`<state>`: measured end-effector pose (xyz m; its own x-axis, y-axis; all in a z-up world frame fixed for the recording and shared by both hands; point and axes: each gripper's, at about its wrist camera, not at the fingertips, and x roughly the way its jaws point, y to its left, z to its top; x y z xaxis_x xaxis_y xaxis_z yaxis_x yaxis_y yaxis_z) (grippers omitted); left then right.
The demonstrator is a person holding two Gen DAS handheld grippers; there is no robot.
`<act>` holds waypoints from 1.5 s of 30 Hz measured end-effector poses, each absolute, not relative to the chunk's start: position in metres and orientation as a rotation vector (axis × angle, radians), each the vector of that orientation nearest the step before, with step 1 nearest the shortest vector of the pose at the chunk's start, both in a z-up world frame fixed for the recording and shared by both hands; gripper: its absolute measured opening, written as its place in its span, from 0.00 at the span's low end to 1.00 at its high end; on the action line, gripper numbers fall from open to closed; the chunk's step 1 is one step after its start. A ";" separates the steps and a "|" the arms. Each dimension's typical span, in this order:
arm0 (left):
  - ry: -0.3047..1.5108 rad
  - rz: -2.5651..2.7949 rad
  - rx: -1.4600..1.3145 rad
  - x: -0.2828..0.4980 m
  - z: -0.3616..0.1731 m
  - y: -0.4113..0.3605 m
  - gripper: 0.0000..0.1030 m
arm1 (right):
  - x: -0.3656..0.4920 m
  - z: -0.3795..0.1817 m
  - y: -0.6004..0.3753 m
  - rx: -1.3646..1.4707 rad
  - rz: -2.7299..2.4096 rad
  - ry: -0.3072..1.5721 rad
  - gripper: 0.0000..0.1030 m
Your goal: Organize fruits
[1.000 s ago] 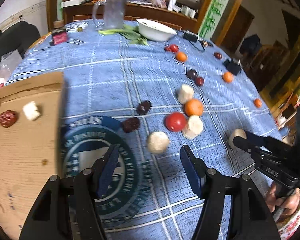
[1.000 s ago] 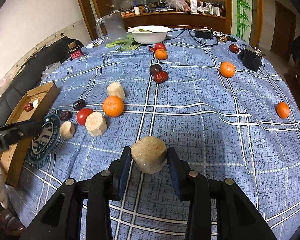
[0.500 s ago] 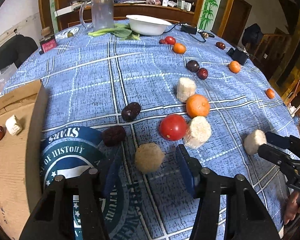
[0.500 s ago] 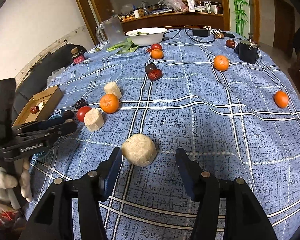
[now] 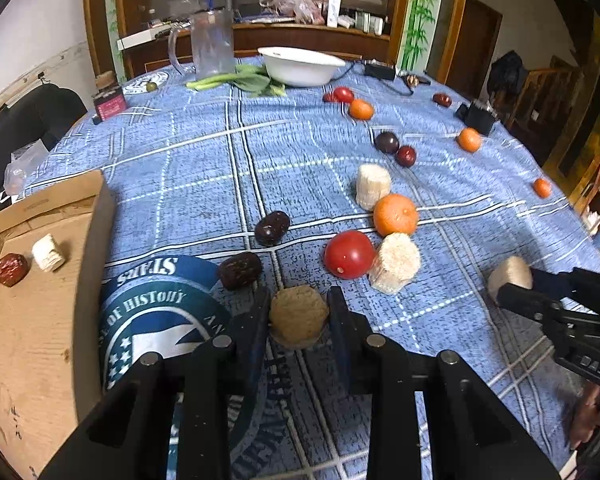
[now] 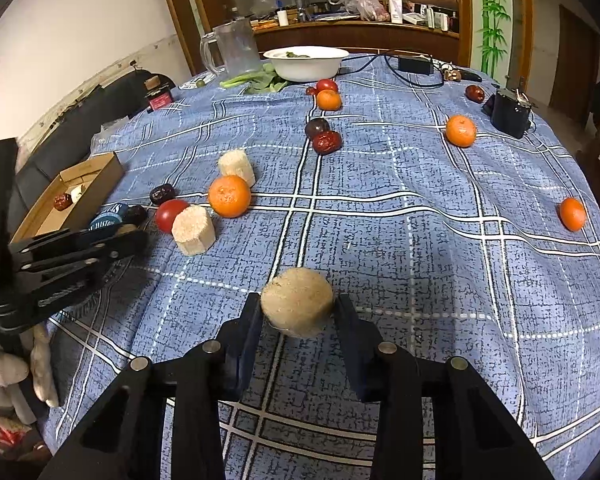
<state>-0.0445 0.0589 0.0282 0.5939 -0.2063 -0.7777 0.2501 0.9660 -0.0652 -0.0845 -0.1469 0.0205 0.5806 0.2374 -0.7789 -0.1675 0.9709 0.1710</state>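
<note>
A dark date (image 5: pixel 240 270) and tomato (image 5: pixel 349 254) sit just ahead of the left gripper (image 5: pixel 298 312), which pinches a tan chunk (image 5: pixel 298 314); the right gripper (image 6: pixel 296 312) pinches a pale chunk (image 6: pixel 297 307), its cut face upward.

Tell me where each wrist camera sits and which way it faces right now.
Left wrist: on the left gripper, facing across the table toward the white bowl; its fingers grip a tan chunk.
Right wrist: on the right gripper, facing the same bowl; fingers grip a pale chunk.
Shared: the bowl, each other's gripper.
</note>
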 end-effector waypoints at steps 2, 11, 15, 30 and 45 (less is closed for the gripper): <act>0.876 -0.270 0.030 -0.052 0.037 0.066 0.27 | -0.087 0.022 -0.148 0.094 0.236 0.917 0.38; 0.785 -0.260 -0.127 -0.087 0.084 0.129 0.27 | -0.109 0.065 -0.121 0.059 0.280 0.816 0.39; 0.755 -0.192 -0.172 -0.098 0.100 0.177 0.27 | -0.113 0.087 -0.092 0.030 0.341 0.776 0.39; 0.897 0.074 -0.229 -0.043 0.076 0.320 0.27 | -0.055 0.095 0.118 -0.089 0.704 0.849 0.39; 1.059 0.089 -0.262 -0.003 0.035 0.327 0.29 | -0.001 0.030 0.184 -0.173 0.692 0.992 0.40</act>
<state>-0.0026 0.3274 0.0352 0.4896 -0.0530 -0.8703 -0.1980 0.9653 -0.1702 -0.0014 0.1841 0.0300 0.3554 0.4568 -0.8155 -0.6076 0.7758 0.1698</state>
